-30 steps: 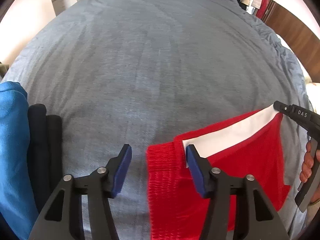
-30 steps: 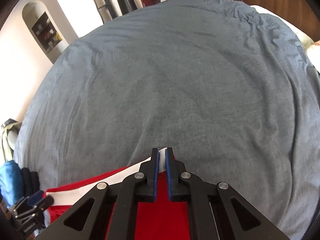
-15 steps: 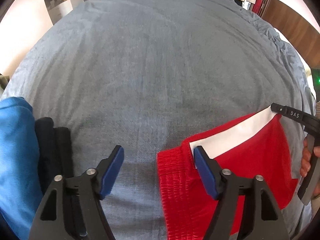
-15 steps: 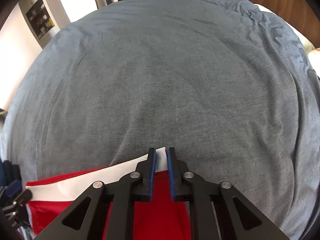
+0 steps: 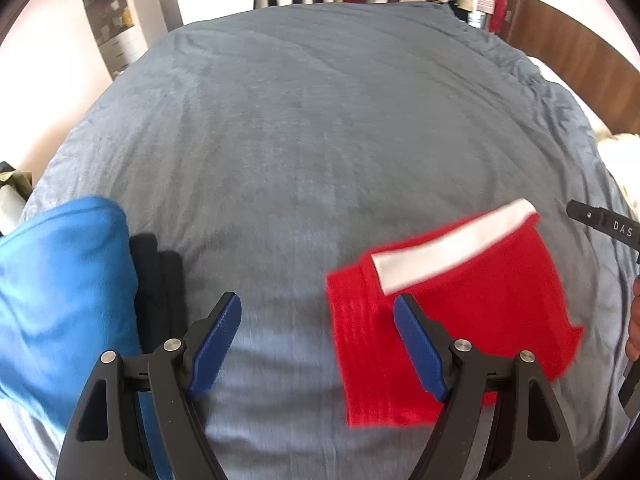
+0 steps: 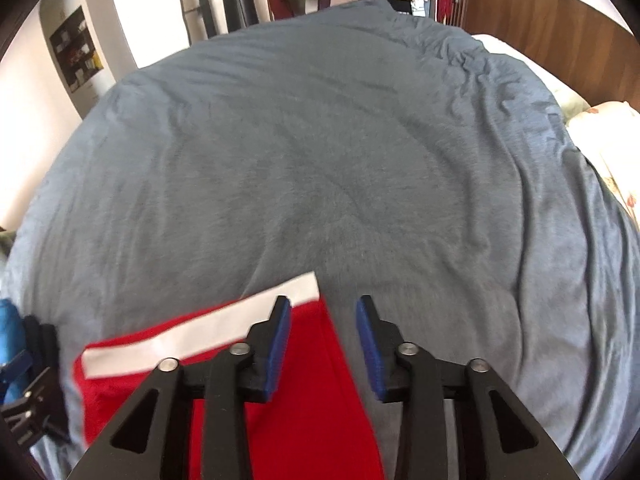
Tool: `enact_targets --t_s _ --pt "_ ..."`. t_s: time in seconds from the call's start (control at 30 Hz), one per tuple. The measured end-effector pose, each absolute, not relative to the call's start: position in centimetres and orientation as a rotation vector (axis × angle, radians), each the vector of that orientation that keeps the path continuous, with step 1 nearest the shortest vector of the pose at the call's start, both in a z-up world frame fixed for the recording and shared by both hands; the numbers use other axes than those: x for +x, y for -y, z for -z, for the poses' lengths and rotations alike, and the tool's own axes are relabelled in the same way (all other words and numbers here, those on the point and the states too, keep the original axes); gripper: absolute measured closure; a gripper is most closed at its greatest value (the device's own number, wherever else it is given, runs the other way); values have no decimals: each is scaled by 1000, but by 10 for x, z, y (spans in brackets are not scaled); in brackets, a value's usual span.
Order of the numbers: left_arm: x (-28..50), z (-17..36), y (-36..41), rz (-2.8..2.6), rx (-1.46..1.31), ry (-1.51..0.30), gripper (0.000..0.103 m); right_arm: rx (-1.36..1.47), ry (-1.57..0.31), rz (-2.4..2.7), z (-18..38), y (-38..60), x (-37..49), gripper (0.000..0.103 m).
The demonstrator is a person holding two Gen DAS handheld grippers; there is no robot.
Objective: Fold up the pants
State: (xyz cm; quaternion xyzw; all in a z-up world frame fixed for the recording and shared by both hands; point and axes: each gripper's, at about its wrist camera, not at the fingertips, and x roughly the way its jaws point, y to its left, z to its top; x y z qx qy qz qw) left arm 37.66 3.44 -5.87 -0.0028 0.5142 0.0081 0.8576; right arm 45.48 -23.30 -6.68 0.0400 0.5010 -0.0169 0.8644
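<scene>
- Grey bed cover (image 5: pixel 320 140), one, spreads ahead of both tongs
- Red pants (image 5: pixel 460 320) with a white band, one, lie folded under the right tongs (image 6: pixel 324 340), beside the left tongs (image 5: pixel 320 344)
- Both tongs gape wide, holding nothing; the fold looks laid, smoothing or stacking probably next
- One blue (image 5: pixel 60 300), one black garment (image 5: pixel 160 292) left

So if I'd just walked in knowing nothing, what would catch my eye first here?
Probably the bright red pants with a white stripe, lying folded on the wide grey bedspread at its near edge. Next, the two black claws with blue pads: the left claw and the right claw, both open and holding nothing. Then a vivid blue garment at far left, beside dark folded clothes.
</scene>
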Motion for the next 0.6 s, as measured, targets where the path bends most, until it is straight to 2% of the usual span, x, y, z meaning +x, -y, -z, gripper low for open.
enact_targets --t_s 0.33,0.6 --pt "331 78 -27 75 -48 -1149 25 142 -1091 50 56 240 376 59" --pt "337 104 -28 92 -90 -1174 33 223 -1171 180 79 249 330 59"
